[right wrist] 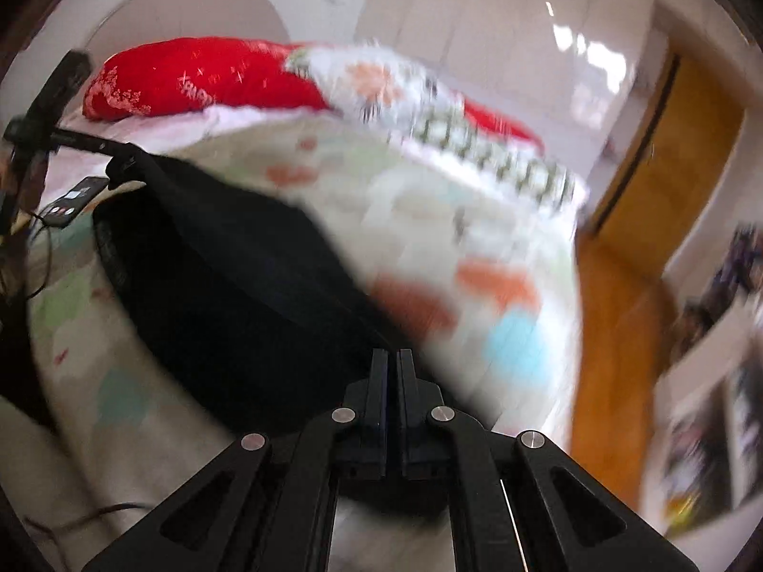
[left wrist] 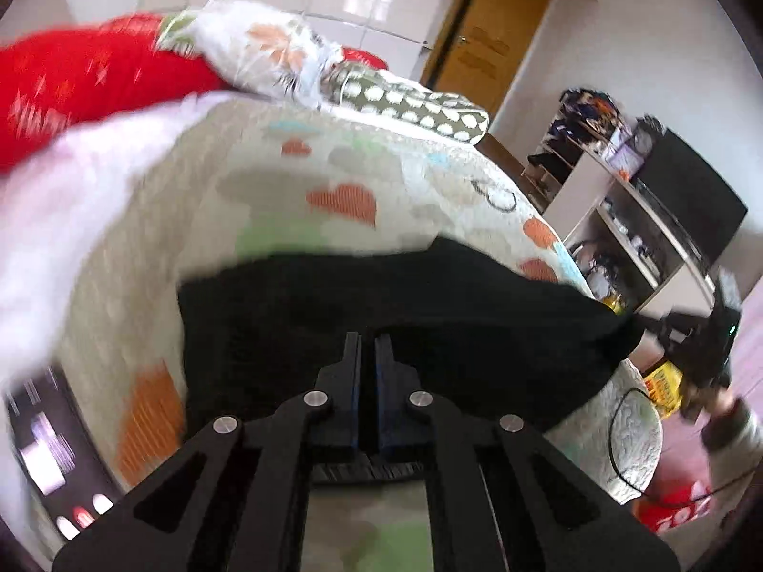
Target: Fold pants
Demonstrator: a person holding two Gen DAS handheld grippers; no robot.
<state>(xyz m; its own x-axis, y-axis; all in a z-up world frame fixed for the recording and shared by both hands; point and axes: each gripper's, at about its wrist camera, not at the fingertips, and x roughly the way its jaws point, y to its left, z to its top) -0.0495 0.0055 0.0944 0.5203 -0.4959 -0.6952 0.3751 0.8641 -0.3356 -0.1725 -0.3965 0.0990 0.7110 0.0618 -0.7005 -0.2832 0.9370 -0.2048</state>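
Black pants (left wrist: pixel 381 305) lie on a heart-patterned bedspread (left wrist: pixel 334 176), with one edge lifted off it. My left gripper (left wrist: pixel 367 339) is shut on that edge, and dark cloth bunches under its fingers. At the right of the left wrist view, my right gripper (left wrist: pixel 667 329) pinches the far end of the same edge. In the right wrist view the pants (right wrist: pixel 229 286) stretch taut from my right gripper (right wrist: pixel 393 355), shut on the cloth, up to my left gripper (right wrist: pixel 114 167) at the upper left. Both views are blurred by motion.
A red pillow (left wrist: pixel 71 81), a floral pillow (left wrist: pixel 257 47) and a spotted cushion (left wrist: pixel 410 105) sit at the head of the bed. A phone (right wrist: pixel 71 200) and a cable (left wrist: pixel 620 429) lie on the bedspread. A wooden door (left wrist: pixel 491 33) and cluttered shelves (left wrist: pixel 634 219) stand beyond the bed.
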